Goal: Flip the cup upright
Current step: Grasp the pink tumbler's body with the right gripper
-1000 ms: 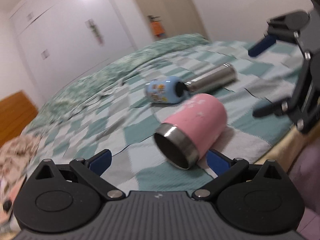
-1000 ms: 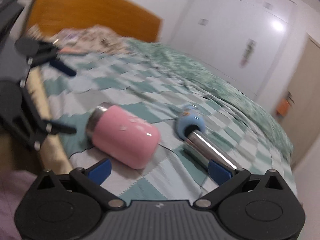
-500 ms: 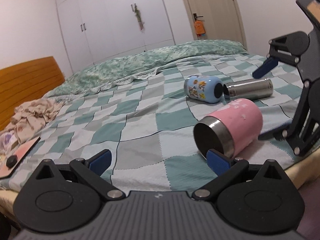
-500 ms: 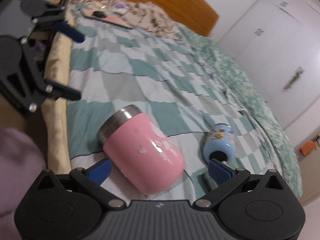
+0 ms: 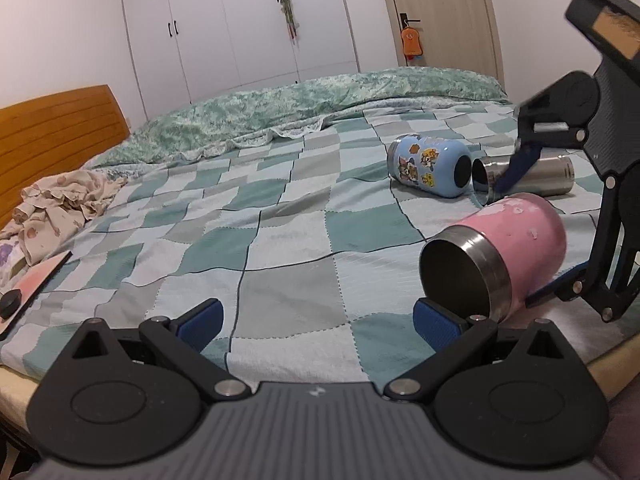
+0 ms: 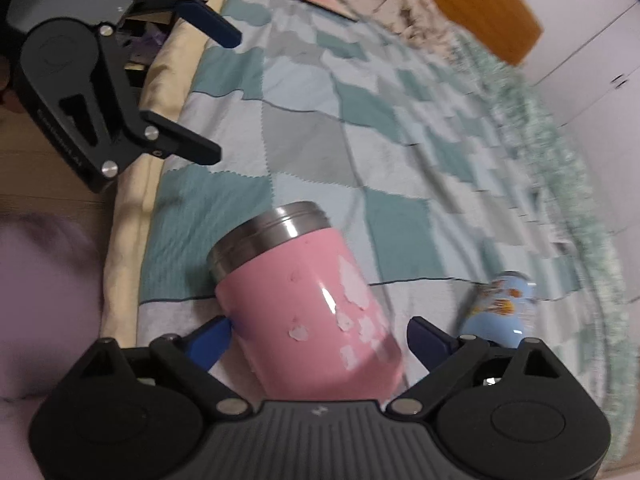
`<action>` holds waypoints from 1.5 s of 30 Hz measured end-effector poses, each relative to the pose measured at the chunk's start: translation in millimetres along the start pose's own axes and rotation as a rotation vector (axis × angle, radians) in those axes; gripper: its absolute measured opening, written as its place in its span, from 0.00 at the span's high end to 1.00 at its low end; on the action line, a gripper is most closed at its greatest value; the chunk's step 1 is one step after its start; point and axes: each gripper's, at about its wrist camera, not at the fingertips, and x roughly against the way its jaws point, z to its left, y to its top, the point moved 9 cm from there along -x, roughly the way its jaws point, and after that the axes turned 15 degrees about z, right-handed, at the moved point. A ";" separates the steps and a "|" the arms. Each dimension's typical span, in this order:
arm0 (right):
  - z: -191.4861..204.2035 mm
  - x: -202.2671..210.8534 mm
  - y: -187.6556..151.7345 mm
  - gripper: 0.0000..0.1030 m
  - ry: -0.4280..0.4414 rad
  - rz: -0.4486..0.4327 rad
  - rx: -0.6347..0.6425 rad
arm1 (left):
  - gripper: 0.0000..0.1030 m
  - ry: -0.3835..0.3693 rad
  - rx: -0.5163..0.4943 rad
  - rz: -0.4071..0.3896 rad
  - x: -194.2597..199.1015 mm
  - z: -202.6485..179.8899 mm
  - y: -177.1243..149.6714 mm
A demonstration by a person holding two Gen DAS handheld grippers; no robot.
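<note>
A pink cup (image 5: 516,240) with a steel rim lies on its side on the checked bed cover (image 5: 280,232), its open mouth facing my left gripper. My right gripper (image 6: 320,336) is open with the pink cup (image 6: 312,312) between its blue fingers, base toward the camera; whether the pads touch it I cannot tell. In the left wrist view the right gripper (image 5: 524,236) straddles the cup from the right. My left gripper (image 5: 318,320) is open and empty, low over the bed's near edge, left of the cup's mouth. It also shows in the right wrist view (image 6: 218,94).
A light blue cartoon bottle (image 5: 430,166) and a steel bottle (image 5: 532,178) lie on their sides behind the cup. Crumpled clothes (image 5: 60,204) and a pink board (image 5: 32,284) lie at the left. A wooden headboard (image 5: 56,124) and white wardrobes (image 5: 240,32) stand beyond.
My right gripper has moved in around the pink cup, which now lies between its fingers. My left gripper has shifted slightly and stayed open.
</note>
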 end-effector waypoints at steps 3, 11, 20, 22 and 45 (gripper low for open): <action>-6.7 -3.4 2.7 0.11 0.053 0.024 0.002 | 0.00 -0.031 -0.008 0.003 -6.2 2.4 3.0; -27.8 -8.7 8.1 0.12 0.189 0.107 -0.220 | 0.00 -0.083 -0.051 0.003 -13.4 1.0 7.9; -53.2 -12.2 -14.4 0.16 0.334 0.212 -0.840 | 0.00 -0.132 -0.051 -0.031 -10.6 9.7 12.2; -53.1 -10.9 -26.8 0.17 0.353 0.227 -0.960 | 0.00 -0.140 -0.054 -0.030 -11.0 13.1 14.2; -69.8 10.6 -53.2 0.02 0.346 0.114 -1.317 | 0.00 -0.212 -0.069 -0.007 -20.4 12.5 24.0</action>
